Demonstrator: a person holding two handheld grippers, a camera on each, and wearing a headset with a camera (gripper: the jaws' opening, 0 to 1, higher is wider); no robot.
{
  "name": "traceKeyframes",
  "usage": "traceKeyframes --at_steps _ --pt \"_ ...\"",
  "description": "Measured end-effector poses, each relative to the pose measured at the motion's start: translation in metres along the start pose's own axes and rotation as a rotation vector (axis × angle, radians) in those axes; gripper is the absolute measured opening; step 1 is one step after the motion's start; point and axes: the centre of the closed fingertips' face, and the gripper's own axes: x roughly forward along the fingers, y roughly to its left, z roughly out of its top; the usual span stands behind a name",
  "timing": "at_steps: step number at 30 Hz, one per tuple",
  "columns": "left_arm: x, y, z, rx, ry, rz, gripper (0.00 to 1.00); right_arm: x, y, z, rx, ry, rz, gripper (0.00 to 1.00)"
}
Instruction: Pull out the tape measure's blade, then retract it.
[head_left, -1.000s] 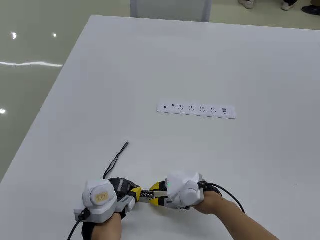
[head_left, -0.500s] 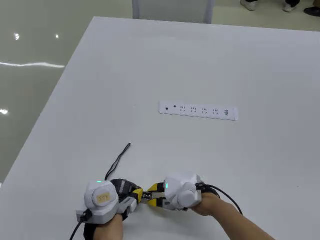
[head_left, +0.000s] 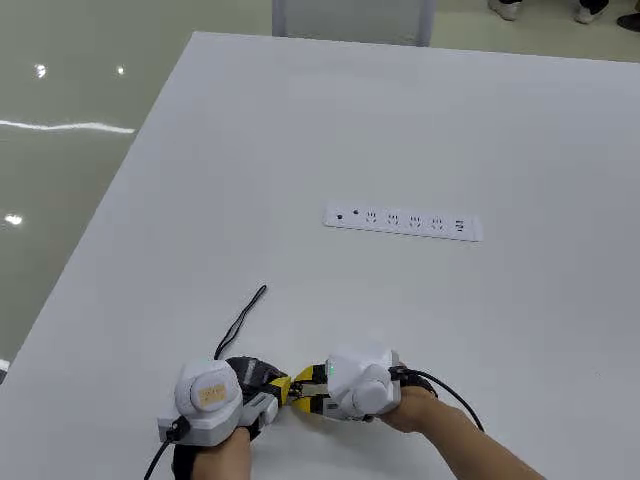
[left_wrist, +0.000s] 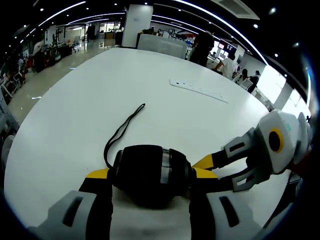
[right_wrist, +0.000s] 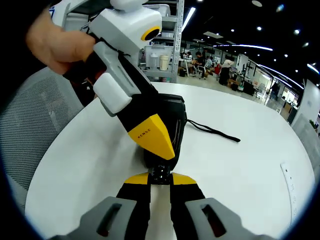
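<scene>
We log tape measure (left_wrist: 145, 165) at near edge of table (head_left: 400, 120) | left gripper (left_wrist: 149, 174) clamped round it | right gripper (right_wrist: 160, 179) pinching blade tip (right_wrist: 159, 173) | power strip (head_left: 402, 222) farther off

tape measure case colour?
The tape measure case is black with a grey band, clearest in the left gripper view.

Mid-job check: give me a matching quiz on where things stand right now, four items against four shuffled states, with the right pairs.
Things:
1. tape measure case
2. blade end
3. black strap
4. power strip

States:
A. lies by itself farther up the table
B. pinched in the right gripper
C. clamped in the left gripper
D. trails loose on the table from the case

Pairs: 1-C; 2-B; 3-D; 4-A
</scene>
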Motion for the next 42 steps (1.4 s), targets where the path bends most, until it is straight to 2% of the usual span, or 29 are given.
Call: traceKeyframes --at_steps 4,10,14,20,26,30,32,33,34,36,38,40,42 --pt "0.003 0.003 0.000 0.002 0.001 -0.001 0.57 0.007 0.000 -0.003 -0.004 -0.002 0.000 0.14" --pt "0.006 0.005 -0.002 -0.003 0.001 -0.001 0.57 0.002 -0.001 0.006 -0.005 -0.004 0.003 0.14" --pt "0.006 0.005 -0.002 -0.003 0.001 0.002 0.57 0.006 -0.001 0.002 0.000 -0.004 0.003 0.14" --pt "0.007 0.004 -0.004 0.009 0.002 0.009 0.58 0.002 0.001 0.007 0.004 -0.006 0.001 0.14" --pt "0.008 0.004 -0.005 0.025 0.002 0.032 0.59 0.008 -0.001 -0.001 0.009 -0.005 0.000 0.14" --pt "0.006 0.002 -0.004 0.027 0.001 0.046 0.59 0.007 0.000 0.001 0.026 -0.011 -0.003 0.14" --pt "0.006 0.004 -0.003 0.027 -0.002 0.050 0.59 0.014 -0.003 -0.007 0.023 -0.010 -0.003 0.14" --pt "0.006 0.004 -0.003 0.026 -0.004 0.051 0.60 0.011 -0.002 -0.004 0.027 -0.010 -0.001 0.14" --pt "0.006 0.004 -0.003 0.025 -0.006 0.053 0.60 -0.002 0.001 0.010 0.031 -0.010 0.001 0.14" --pt "0.008 0.005 -0.003 0.026 -0.009 0.054 0.60 0.011 -0.002 -0.003 0.038 -0.008 0.003 0.14" --pt "0.008 0.005 -0.004 0.025 -0.009 0.055 0.61 0.007 -0.001 0.001 0.048 -0.008 0.002 0.15" --pt "0.008 0.005 -0.004 0.023 -0.005 0.053 0.61 0.010 -0.001 -0.002 0.047 -0.008 -0.001 0.15" --pt "0.006 0.004 -0.004 0.021 0.001 0.051 0.61 0.005 0.001 0.004 0.047 -0.006 -0.004 0.15"
